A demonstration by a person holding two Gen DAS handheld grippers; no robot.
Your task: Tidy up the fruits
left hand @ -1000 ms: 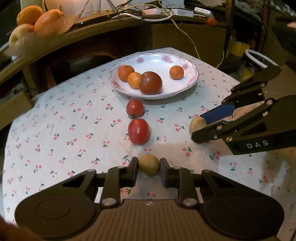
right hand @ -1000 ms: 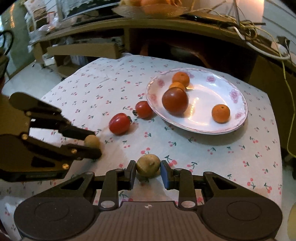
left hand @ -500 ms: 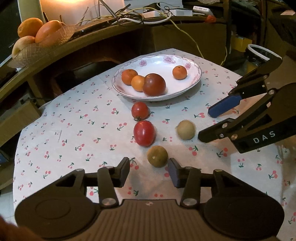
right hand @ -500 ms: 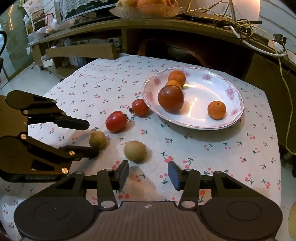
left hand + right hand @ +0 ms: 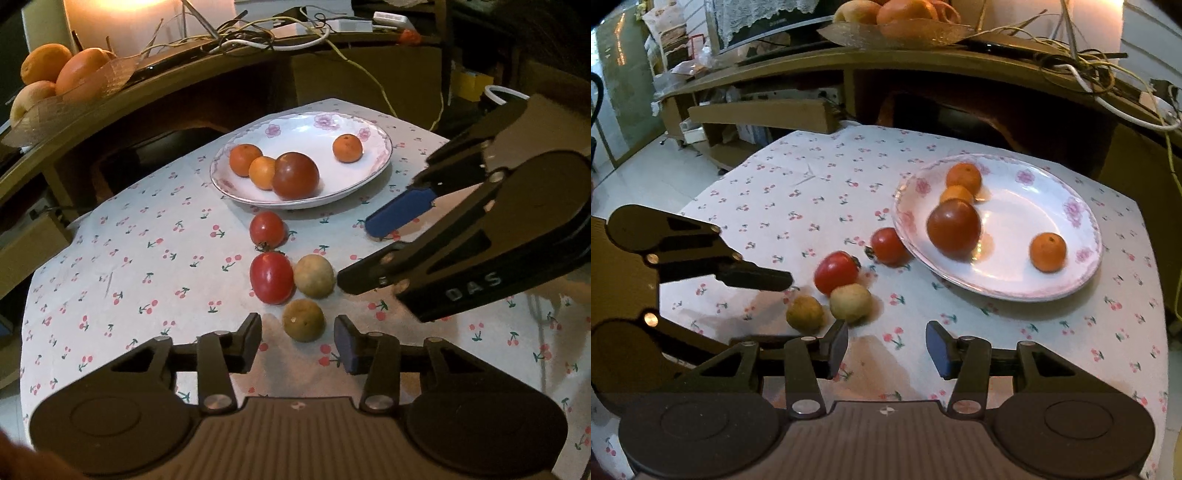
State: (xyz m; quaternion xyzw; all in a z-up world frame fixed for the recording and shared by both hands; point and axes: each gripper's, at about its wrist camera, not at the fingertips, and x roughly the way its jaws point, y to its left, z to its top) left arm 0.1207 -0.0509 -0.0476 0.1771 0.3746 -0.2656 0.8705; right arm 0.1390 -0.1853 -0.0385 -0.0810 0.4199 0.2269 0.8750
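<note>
The left gripper [image 5: 297,338] stands with its jaws apart and nothing pressed between them; they have just eased in a little after opening. A darker brown fruit [image 5: 303,319] lies on the cherry-print tablecloth [image 5: 147,236] just ahead of the gap between its fingertips, free of both pads. Just past that sits a paler brown fruit [image 5: 314,275], touching or nearly touching a large red tomato [image 5: 271,277] to the left, with a smaller tomato [image 5: 267,229] further out. Beyond them is a flowered plate [image 5: 373,173] holding three small oranges and one dark tomato. The right gripper [image 5: 886,347] is also parted and empty, having just opened; the paler fruit lies just ahead of its left finger [image 5: 836,345], seemingly clear of it, though blur makes that uncertain.
</note>
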